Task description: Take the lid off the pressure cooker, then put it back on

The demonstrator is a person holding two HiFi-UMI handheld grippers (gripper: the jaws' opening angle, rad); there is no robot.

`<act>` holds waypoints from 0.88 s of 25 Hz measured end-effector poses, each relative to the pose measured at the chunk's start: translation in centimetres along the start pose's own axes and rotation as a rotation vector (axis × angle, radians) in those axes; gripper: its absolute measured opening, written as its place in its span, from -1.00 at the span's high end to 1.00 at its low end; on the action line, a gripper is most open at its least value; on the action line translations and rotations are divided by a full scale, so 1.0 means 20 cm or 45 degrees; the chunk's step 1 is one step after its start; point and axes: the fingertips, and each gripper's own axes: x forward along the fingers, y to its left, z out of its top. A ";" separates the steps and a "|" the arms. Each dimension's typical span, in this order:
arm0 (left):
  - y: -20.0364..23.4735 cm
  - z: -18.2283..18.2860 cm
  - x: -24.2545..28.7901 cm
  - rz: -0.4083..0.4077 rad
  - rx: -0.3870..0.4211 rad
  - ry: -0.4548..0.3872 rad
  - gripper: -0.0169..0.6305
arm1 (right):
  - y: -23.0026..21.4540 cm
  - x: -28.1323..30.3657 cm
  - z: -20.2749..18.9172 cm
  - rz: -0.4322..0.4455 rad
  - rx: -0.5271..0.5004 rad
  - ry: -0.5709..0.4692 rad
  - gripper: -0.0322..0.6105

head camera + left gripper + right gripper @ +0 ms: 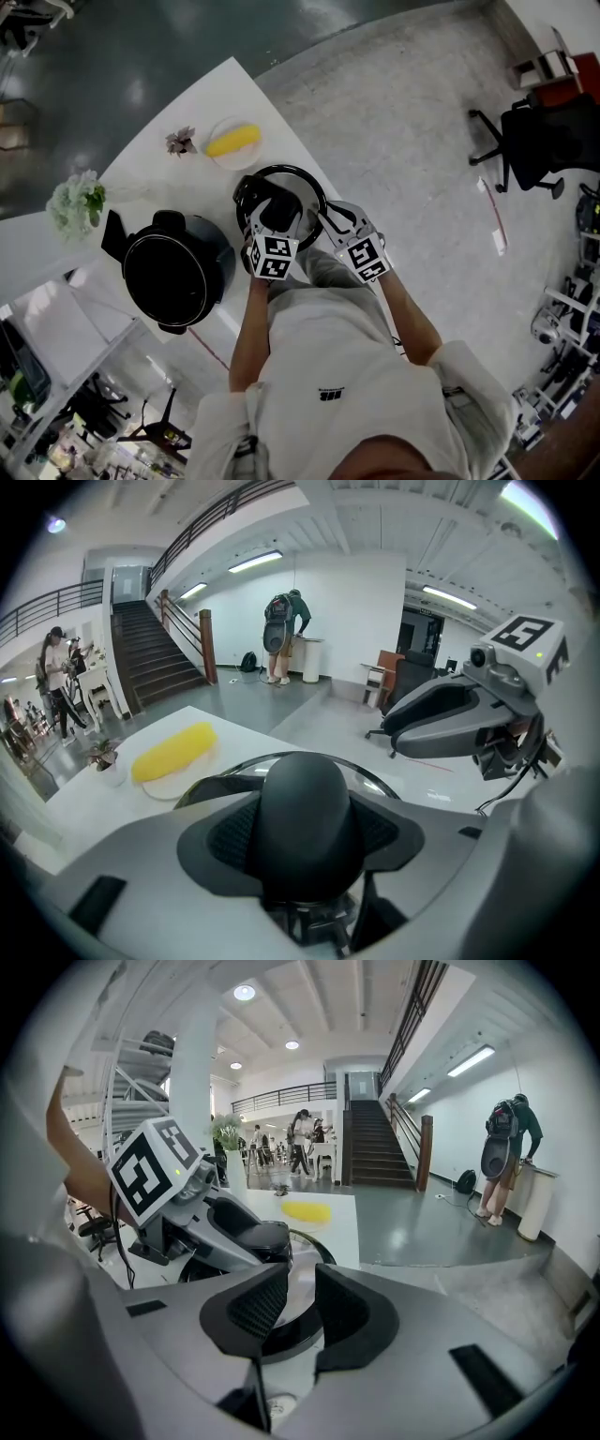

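Lid [302, 184] is off; left gripper [302, 834] has its jaws clenched on the knob [279, 208], lid just beside the open pressure cooker [176, 270] at the desk [141, 178] edge; right gripper [300, 1299] released, empty; refitting remains.

No legible text or labels
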 end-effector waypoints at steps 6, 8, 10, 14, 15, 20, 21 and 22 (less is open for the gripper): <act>0.00 -0.01 0.01 0.005 0.010 -0.004 0.06 | 0.00 0.00 0.00 -0.003 0.002 0.000 0.60; 0.00 -0.01 0.01 0.005 0.014 -0.015 0.06 | 0.00 0.00 0.01 -0.002 0.003 -0.001 0.60; 0.00 -0.02 0.01 0.003 0.014 -0.024 0.06 | 0.01 0.00 0.01 0.000 0.002 -0.003 0.60; 0.00 -0.02 0.01 -0.028 -0.041 -0.041 0.03 | 0.02 0.00 0.02 0.002 0.002 -0.008 0.60; 0.00 -0.02 0.01 -0.028 -0.044 -0.042 0.03 | 0.02 0.00 0.02 0.002 0.002 -0.008 0.60; -0.01 -0.02 0.02 -0.042 -0.055 -0.032 -0.05 | 0.03 -0.01 0.01 -0.004 0.005 -0.013 0.60; -0.01 -0.02 0.01 -0.044 -0.055 -0.030 -0.10 | 0.03 -0.01 0.01 -0.005 0.007 -0.014 0.60; -0.02 -0.02 0.01 -0.043 -0.055 -0.029 -0.13 | 0.03 -0.01 0.01 -0.007 0.010 -0.015 0.60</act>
